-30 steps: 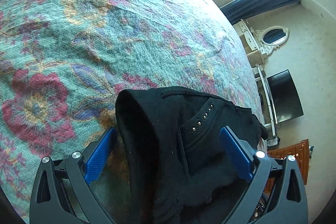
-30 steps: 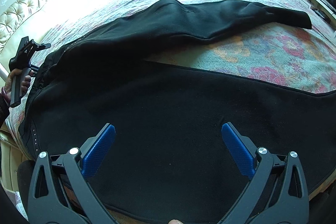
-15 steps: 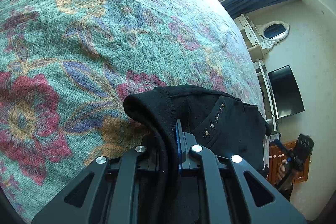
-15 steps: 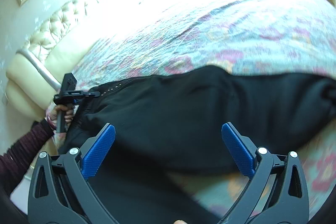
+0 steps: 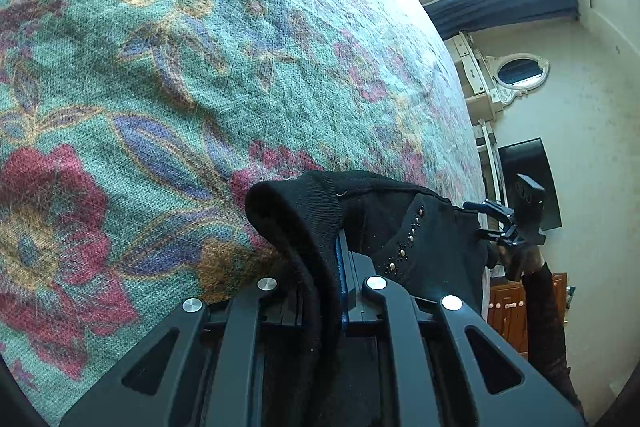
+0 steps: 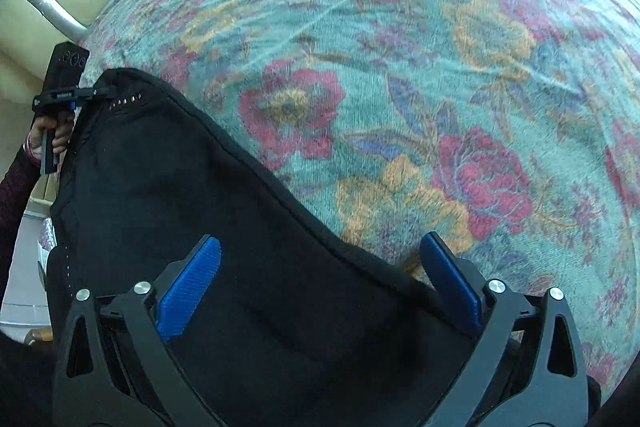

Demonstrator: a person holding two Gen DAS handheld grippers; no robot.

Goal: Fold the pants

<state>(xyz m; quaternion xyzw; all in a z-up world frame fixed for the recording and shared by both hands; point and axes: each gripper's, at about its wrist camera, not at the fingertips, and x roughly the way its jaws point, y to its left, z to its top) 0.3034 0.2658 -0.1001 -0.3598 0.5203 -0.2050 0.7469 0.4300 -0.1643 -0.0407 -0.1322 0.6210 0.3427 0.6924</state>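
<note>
Black studded pants (image 6: 208, 211) bunch in the clamped left hand-held gripper (image 5: 340, 263); the right hand-held gripper (image 6: 320, 283) gapes apart above them.

The black knit pants (image 6: 208, 211) lie on the floral teal bedspread (image 6: 400, 67), spread dark and mostly flat with a curved upper edge running down toward the right. A row of small metal studs (image 5: 408, 241) trims the waist area. One waistband corner (image 5: 304, 211) is bunched and lifted into a rounded fold, pinched in the left hand-held gripper (image 5: 340, 267).
</note>
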